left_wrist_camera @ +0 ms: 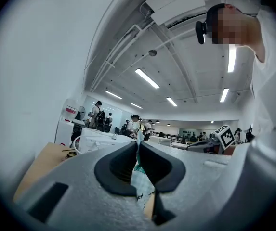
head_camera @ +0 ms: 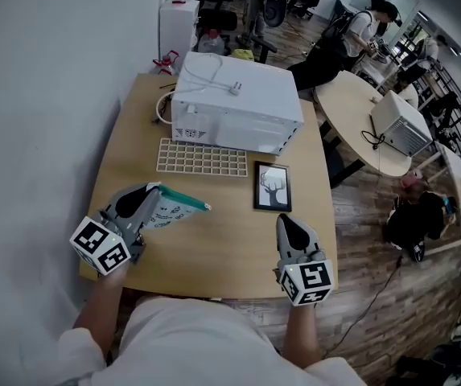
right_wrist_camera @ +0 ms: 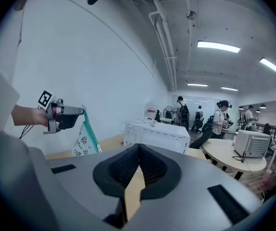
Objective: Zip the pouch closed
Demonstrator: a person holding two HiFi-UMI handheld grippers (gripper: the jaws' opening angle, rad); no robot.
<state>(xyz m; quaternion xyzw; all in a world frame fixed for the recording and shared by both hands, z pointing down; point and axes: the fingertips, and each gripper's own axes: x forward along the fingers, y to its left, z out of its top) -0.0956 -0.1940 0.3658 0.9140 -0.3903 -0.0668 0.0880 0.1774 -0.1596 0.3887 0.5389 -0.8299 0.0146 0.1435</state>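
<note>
Wooden desk (head_camera: 214, 252) beside a white wall (head_camera: 45, 95) carries a white microwave (head_camera: 238, 103) at its far edge, then a grid tray (head_camera: 202, 158) and a framed tree picture (head_camera: 272, 186). Above the near left corner, the left tongs (head_camera: 154, 190) clench a teal-edged white pouch (head_camera: 172, 209), whose print is too small to read. The right tongs (head_camera: 285, 222) are closed on nothing over the near right corner.

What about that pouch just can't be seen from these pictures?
- Whether the zip is fully shut: head view, pouch too small, one end covered by the left gripper.
- Most of the pouch: left gripper view, hidden behind that gripper's body.
- Its print: right gripper view, too small.
</note>
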